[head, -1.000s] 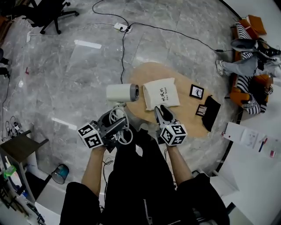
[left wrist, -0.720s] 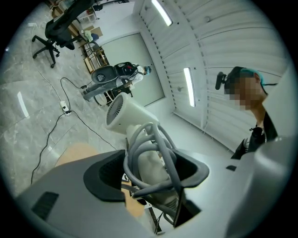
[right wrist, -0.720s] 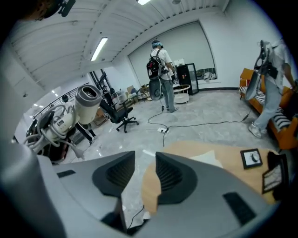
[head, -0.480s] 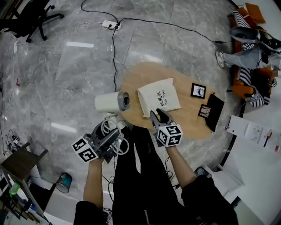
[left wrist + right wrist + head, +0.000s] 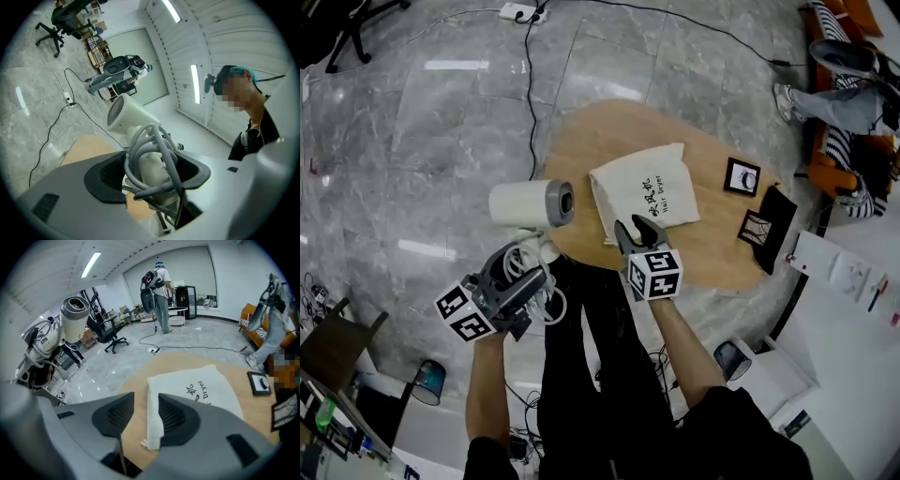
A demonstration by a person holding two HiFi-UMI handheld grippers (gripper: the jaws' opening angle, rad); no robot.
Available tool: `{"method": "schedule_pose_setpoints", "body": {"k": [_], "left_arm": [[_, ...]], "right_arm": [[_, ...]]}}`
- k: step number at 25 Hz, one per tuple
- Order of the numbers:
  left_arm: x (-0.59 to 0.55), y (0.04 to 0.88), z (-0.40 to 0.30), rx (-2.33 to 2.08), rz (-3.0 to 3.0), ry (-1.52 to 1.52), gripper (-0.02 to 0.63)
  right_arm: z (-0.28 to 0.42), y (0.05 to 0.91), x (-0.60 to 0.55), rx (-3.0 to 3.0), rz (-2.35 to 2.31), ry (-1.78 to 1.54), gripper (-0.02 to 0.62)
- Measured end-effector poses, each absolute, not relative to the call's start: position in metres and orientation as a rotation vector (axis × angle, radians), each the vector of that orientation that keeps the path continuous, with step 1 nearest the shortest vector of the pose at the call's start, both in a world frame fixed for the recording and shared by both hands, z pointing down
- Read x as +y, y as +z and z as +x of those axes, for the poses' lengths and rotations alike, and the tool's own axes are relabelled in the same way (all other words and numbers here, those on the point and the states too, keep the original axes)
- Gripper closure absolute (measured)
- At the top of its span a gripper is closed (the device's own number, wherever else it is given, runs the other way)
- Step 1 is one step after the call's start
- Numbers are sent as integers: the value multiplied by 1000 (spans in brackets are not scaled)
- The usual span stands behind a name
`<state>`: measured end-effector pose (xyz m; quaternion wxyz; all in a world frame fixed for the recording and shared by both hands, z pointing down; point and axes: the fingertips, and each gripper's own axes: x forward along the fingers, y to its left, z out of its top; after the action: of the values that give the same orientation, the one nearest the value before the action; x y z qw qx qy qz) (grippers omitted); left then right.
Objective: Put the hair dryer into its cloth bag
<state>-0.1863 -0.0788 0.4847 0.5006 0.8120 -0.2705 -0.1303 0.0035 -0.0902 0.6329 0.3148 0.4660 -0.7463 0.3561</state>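
The white hair dryer (image 5: 528, 203) with a grey nozzle end hangs off the table's left edge. My left gripper (image 5: 514, 277) is shut on its handle and the grey cord wound round it (image 5: 149, 159). The cream cloth bag (image 5: 647, 191) with dark print lies flat on the oval wooden table (image 5: 712, 258). My right gripper (image 5: 638, 235) hovers over the bag's near left edge. Its jaws are opening, and that edge (image 5: 152, 425) shows below the gap, with nothing pressed by the pads. The dryer (image 5: 74, 317) also appears at the upper left of the right gripper view.
A small black-framed picture (image 5: 742, 176) and a black pouch (image 5: 766, 228) lie on the table's right end. A person (image 5: 839, 98) sits on an orange seat at the far right. A cable (image 5: 528, 89) crosses the marble floor. White furniture (image 5: 848, 281) stands to the right.
Both grippers have come down toward the table. The right gripper now sits over the bag's near edge, pointing more steeply down, and its jaws have spread wider. The dryer stays held.
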Motion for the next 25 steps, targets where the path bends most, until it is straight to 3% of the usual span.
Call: {"method": "schedule_pose_setpoints", "body": {"k": [16, 25], "left_arm": [[-52, 591, -170, -481, 1978, -131, 301], [-36, 626, -139, -366, 1961, -43, 301]], "right_arm": [[12, 708, -77, -1849, 1121, 766, 445], [16, 708, -82, -1897, 1091, 816, 545]]}}
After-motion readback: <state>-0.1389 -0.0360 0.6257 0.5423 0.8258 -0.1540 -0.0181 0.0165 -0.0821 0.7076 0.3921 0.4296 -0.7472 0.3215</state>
